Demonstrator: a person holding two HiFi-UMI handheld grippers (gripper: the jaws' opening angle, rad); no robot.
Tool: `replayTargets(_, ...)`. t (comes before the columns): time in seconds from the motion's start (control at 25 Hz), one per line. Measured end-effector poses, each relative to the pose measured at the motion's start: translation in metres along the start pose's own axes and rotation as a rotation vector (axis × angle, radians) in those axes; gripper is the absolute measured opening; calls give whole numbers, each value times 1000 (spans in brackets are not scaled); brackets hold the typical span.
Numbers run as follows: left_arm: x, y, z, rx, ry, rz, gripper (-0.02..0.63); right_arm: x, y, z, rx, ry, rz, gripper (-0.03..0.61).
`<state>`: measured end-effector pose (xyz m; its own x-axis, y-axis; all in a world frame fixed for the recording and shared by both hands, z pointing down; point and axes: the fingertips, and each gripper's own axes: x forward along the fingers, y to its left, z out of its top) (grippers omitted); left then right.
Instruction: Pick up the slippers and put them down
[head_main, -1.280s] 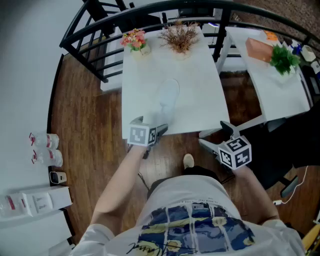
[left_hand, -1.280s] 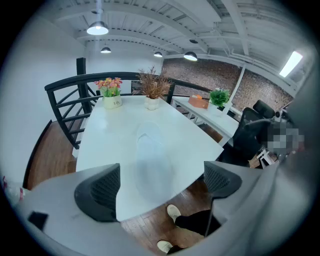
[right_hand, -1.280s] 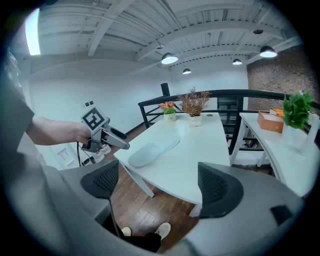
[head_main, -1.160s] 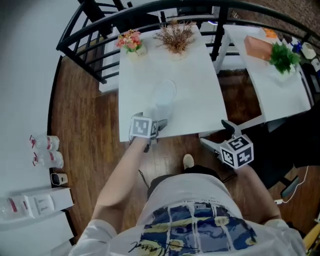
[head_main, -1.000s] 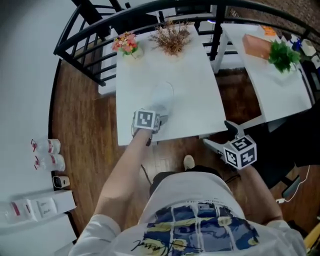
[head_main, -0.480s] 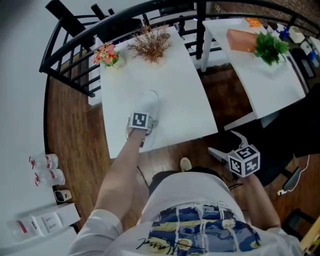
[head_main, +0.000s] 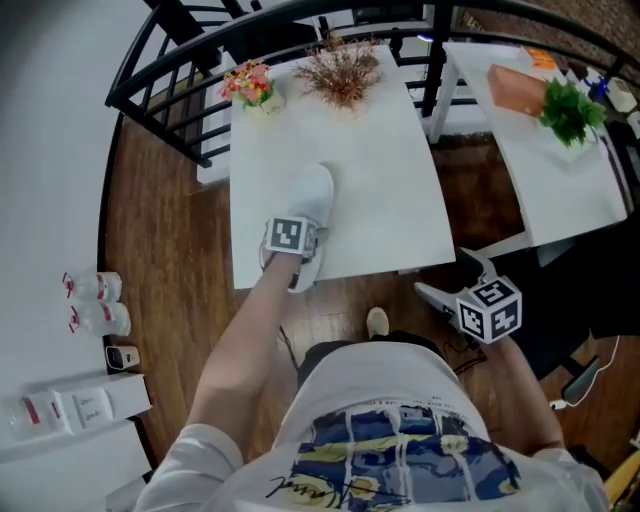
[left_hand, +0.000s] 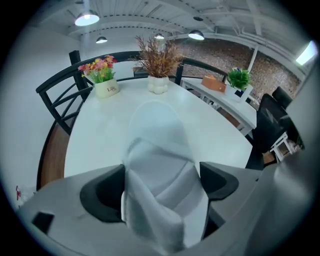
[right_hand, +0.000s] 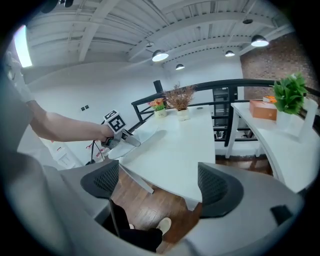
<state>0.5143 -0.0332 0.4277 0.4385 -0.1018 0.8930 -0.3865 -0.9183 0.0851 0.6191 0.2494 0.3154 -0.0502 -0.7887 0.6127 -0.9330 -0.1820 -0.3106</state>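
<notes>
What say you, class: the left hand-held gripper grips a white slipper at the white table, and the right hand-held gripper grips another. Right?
No. The right hand-held gripper is open and empty, as the right gripper view shows. The left hand-held gripper does grip the white slipper at the white table.
</notes>
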Motion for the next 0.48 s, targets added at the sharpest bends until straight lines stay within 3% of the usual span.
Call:
replayTargets(0.28,-81,48,-45,-111,-98,53,465,40,68,15,-130,26,122,509)
replayTargets(0.48,-155,97,-121,-202,-148,115,465,62,153,12,-224,57,215,509)
